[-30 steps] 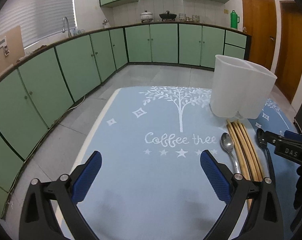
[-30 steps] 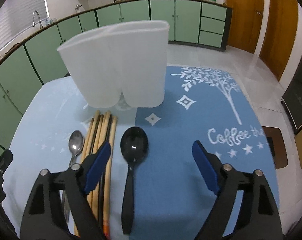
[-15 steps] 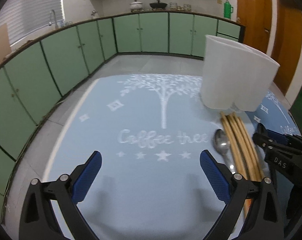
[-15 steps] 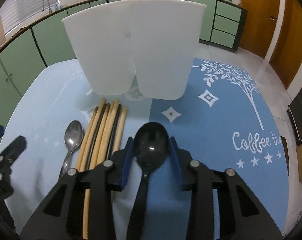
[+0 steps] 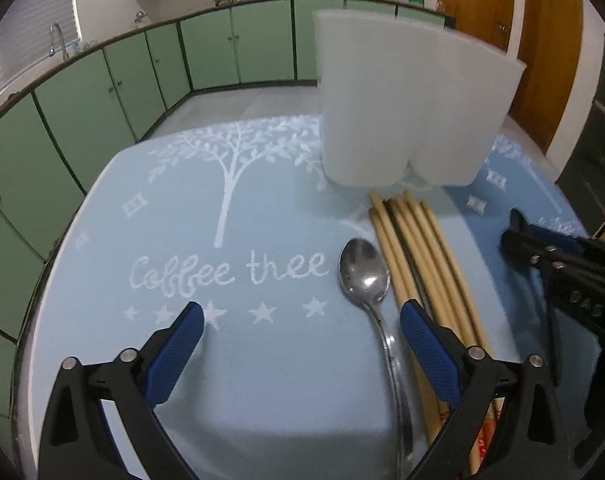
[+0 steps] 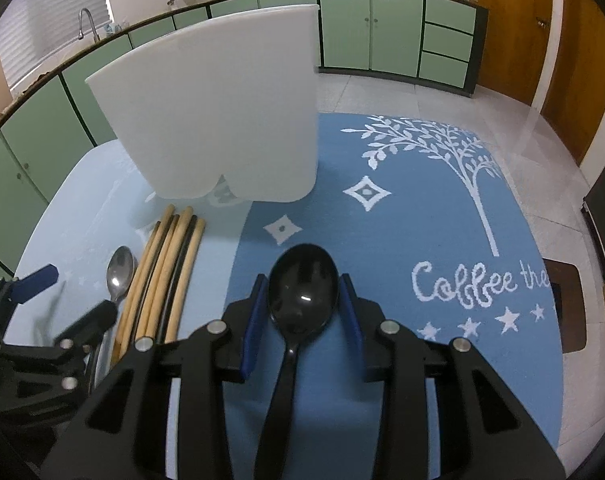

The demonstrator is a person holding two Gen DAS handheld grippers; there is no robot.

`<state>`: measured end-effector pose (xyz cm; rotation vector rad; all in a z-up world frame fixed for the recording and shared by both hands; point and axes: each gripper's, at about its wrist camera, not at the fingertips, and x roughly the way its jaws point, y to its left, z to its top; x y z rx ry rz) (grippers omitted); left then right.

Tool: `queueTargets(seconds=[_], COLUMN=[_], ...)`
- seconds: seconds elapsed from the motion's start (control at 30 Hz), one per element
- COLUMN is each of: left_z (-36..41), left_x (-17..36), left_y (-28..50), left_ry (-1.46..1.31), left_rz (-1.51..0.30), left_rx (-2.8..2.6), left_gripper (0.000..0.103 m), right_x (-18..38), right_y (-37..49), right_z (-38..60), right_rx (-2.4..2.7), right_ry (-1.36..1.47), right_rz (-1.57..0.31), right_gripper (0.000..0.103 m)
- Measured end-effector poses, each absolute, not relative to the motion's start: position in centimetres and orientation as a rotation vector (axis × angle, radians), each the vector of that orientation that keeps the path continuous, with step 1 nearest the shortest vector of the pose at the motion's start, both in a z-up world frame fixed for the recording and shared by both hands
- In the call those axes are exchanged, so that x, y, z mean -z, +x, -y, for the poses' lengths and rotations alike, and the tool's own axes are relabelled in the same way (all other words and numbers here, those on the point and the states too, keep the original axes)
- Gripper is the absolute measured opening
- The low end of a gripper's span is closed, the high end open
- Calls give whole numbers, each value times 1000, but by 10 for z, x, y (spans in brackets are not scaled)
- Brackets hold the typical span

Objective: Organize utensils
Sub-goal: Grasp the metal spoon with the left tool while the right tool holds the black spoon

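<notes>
**Right gripper clamping the black spoon by its bowl**

The right gripper (image 6: 302,308) is holding the black spoon (image 6: 302,284), its blue pads pressing in on either side of the bowl while the handle is trailing back toward six o'clock between the fingers. The spoon is looking like glossy hard plastic: probably light and stiff, but slick and rounded where it is being gripped, so it may be prone to pivoting or slipping. The neck or handle would likely be giving a flatter, surer hold.

The left gripper (image 5: 302,344) is hovering with its jaws wide apart and nothing between them; the metal spoon (image 5: 364,270) is lying just inside its right finger, at about one o'clock. That spoon is polished, thin and probably slippery too. Beside it, the wooden chopsticks (image 5: 414,248) are lying in a tight bundle, long, matte and rigid.

The white holder (image 6: 218,108) is standing upright at twelve o'clock on the blue mat (image 6: 422,240), smooth-walled and two-lobed. Its inside is not showing.
</notes>
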<state>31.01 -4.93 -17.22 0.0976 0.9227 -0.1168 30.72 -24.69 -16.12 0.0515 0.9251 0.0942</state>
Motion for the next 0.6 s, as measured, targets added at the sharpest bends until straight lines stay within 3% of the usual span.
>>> queueTargets(seconds=[0.53, 0.6], left_z=[38, 42], left_x=[174, 172], left_y=[323, 326], left_ry=[125, 123], left_rz=[-936, -934], left_rx=[78, 94], left_gripper=[96, 96], right_x=[166, 165], right_y=[311, 310], right_z=[252, 252], right_rx=[-55, -62], right_ry=[-48, -47], right_rz=[-920, -921], right_gripper=[36, 45])
